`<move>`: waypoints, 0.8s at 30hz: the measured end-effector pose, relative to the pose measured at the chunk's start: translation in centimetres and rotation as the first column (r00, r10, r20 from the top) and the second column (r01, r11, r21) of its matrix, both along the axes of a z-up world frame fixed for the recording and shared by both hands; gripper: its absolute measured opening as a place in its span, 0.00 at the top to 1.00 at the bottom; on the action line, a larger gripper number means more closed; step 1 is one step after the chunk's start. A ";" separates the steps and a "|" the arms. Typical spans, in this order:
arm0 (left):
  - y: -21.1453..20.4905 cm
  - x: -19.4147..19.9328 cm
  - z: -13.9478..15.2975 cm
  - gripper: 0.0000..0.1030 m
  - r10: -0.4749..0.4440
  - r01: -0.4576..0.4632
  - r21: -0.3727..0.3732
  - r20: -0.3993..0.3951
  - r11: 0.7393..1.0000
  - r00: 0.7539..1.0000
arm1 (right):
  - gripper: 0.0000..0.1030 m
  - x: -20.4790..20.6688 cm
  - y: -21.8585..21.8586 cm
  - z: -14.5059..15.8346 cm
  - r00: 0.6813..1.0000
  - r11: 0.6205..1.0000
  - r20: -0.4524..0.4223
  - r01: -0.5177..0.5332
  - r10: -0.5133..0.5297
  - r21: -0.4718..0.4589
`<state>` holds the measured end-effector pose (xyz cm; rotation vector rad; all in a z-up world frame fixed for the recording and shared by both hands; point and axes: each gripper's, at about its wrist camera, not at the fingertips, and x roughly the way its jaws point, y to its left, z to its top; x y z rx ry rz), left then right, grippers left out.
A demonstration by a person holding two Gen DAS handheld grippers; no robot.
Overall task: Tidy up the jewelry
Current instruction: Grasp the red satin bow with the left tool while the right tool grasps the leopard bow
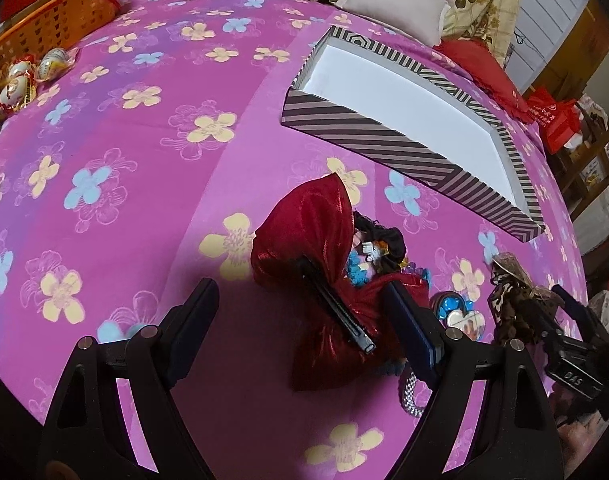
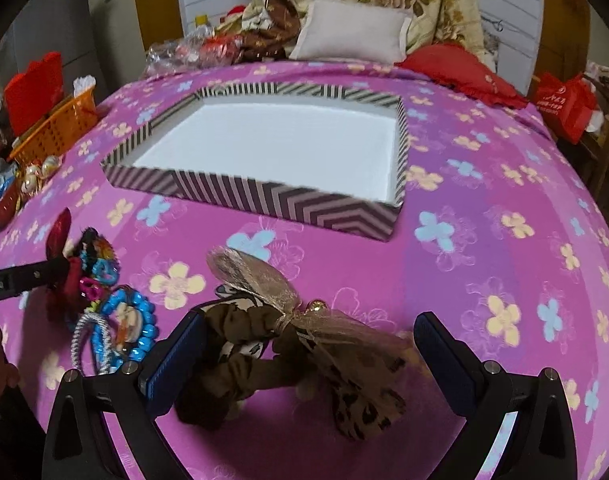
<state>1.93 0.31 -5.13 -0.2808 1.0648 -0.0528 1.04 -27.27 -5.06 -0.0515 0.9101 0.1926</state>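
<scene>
- Your left gripper [image 1: 304, 312] is spread wide around a red bow [image 1: 320, 248], gripping nothing.
- Your right gripper [image 2: 308, 344] is also wide, straddling a brown leopard scrunchie [image 2: 264, 344].
- The striped box [image 2: 260, 196] sits farther back on the pink cloth [image 2: 484, 240].

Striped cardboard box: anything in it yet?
Empty. The striped cardboard box shows only bare white floor in both views; the accessories lie outside on the bedspread.

- Shiny red metallic-sheen fabric bow [image 1: 312, 240] between the left gripper's [image 1: 300, 320] matt black fingers.
- Matt brown cloth scrunchie [image 2: 240, 356], sheer gauzy ribbon, between the right gripper's [image 2: 310, 344] fingers.
- Glossy blue plastic beads [image 2: 144, 320] left of it.
</scene>
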 end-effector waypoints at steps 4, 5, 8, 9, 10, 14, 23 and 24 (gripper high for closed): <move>0.0 0.0 0.0 0.18 -0.009 0.009 -0.005 0.015 1.000 1.000 | 0.08 0.2 -0.4 -1.2 1.000 0.998 -0.019 -0.006 0.007 0.068; 0.0 0.0 0.0 0.19 -0.011 0.011 -0.006 0.017 1.000 1.000 | 0.09 0.2 -0.6 -1.3 1.000 0.996 -0.023 -0.005 0.007 0.088; 0.0 -0.1 -0.1 0.22 -0.014 0.014 -0.012 0.028 1.000 1.000 | 0.12 0.0 -0.4 -1.3 1.000 0.996 -0.014 -0.006 0.007 0.092; -0.1 -0.1 -0.1 0.24 -0.016 0.017 -0.012 0.030 1.000 0.999 | 0.13 0.0 -0.4 -1.3 1.000 0.996 -0.011 -0.008 0.009 0.094; -0.2 -0.1 0.0 0.29 -0.022 0.022 -0.009 0.032 1.000 0.999 | 0.14 -0.1 -0.3 -1.3 1.000 0.995 -0.007 -0.009 0.010 0.095; -0.3 -0.2 0.0 0.52 -0.034 0.035 -0.021 0.036 0.999 0.999 | 0.25 -0.6 0.2 -1.2 1.000 0.996 0.009 -0.020 0.020 0.089; 1.0 -1.6 1.2 0.84 -0.032 0.034 -0.038 0.060 0.999 0.998 | 0.78 -1.9 1.6 -0.5 0.996 0.991 0.036 -0.086 0.082 0.107; 1.2 -1.9 1.5 0.84 -0.033 0.035 -0.035 0.069 0.999 0.997 | 0.82 -2.0 1.6 -0.3 0.996 0.989 0.038 -0.086 0.082 0.119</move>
